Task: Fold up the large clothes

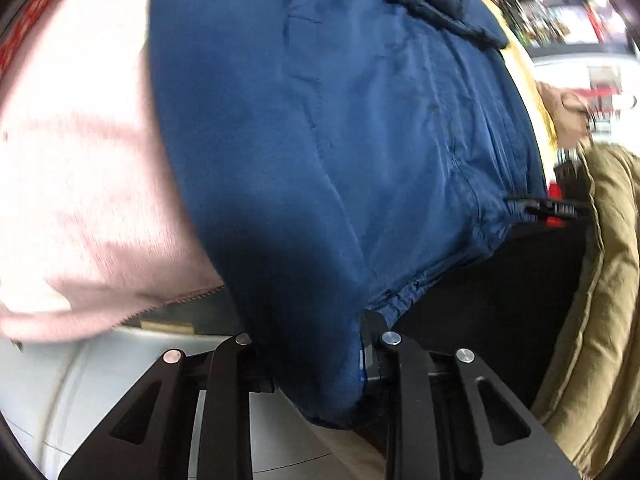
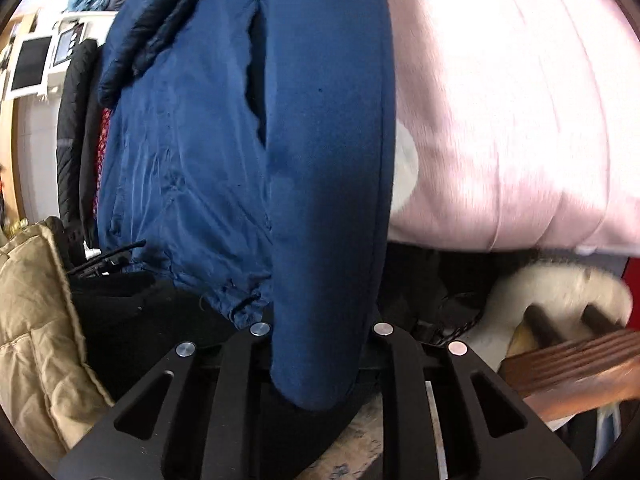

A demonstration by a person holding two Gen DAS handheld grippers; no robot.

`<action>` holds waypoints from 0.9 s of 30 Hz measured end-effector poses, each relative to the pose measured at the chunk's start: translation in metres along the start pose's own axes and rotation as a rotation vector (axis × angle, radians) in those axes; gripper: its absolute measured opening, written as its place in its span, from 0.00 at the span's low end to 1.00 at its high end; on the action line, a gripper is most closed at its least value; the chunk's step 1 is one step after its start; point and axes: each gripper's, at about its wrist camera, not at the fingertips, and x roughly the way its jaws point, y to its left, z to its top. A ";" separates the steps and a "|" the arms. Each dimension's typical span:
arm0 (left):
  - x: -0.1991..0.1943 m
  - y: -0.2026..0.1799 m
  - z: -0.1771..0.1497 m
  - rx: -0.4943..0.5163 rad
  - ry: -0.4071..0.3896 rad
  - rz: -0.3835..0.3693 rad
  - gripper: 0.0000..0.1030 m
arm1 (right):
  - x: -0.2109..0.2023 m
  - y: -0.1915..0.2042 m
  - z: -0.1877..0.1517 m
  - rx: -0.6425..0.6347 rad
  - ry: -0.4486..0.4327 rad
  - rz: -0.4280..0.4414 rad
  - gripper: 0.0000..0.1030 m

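Observation:
A large navy blue jacket (image 1: 320, 128) with a dark quilted hood fills the left wrist view and the right wrist view (image 2: 208, 140). My left gripper (image 1: 316, 364) is shut on a folded edge of the jacket near its gathered hem. My right gripper (image 2: 320, 360) is shut on another folded edge of the same jacket, beside a slit pocket (image 2: 256, 80). The cloth hides the fingertips of both grippers.
A pink fleece blanket (image 1: 80, 160) lies under and beside the jacket, also in the right wrist view (image 2: 500, 120). A tan quilted coat (image 1: 600, 320) is heaped at the side (image 2: 36, 320). Black garments (image 2: 132, 308), a white furry item (image 2: 560, 292) and wooden furniture (image 2: 572, 368) lie nearby.

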 end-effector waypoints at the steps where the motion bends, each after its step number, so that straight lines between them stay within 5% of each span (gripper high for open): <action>1: 0.000 0.003 0.003 -0.027 -0.003 -0.007 0.23 | 0.001 0.001 0.004 0.015 -0.003 -0.006 0.17; 5: -0.005 -0.006 0.019 -0.026 -0.031 0.001 0.23 | -0.002 0.017 0.022 -0.004 -0.017 -0.031 0.17; 11: -0.051 -0.019 0.066 -0.042 -0.178 -0.032 0.23 | -0.037 0.052 0.064 -0.078 -0.104 0.015 0.17; 18: -0.116 -0.039 0.168 0.020 -0.372 0.030 0.21 | -0.096 0.105 0.156 -0.143 -0.285 0.128 0.17; 27: -0.185 -0.049 0.290 -0.015 -0.560 0.156 0.21 | -0.173 0.126 0.282 -0.019 -0.457 0.327 0.17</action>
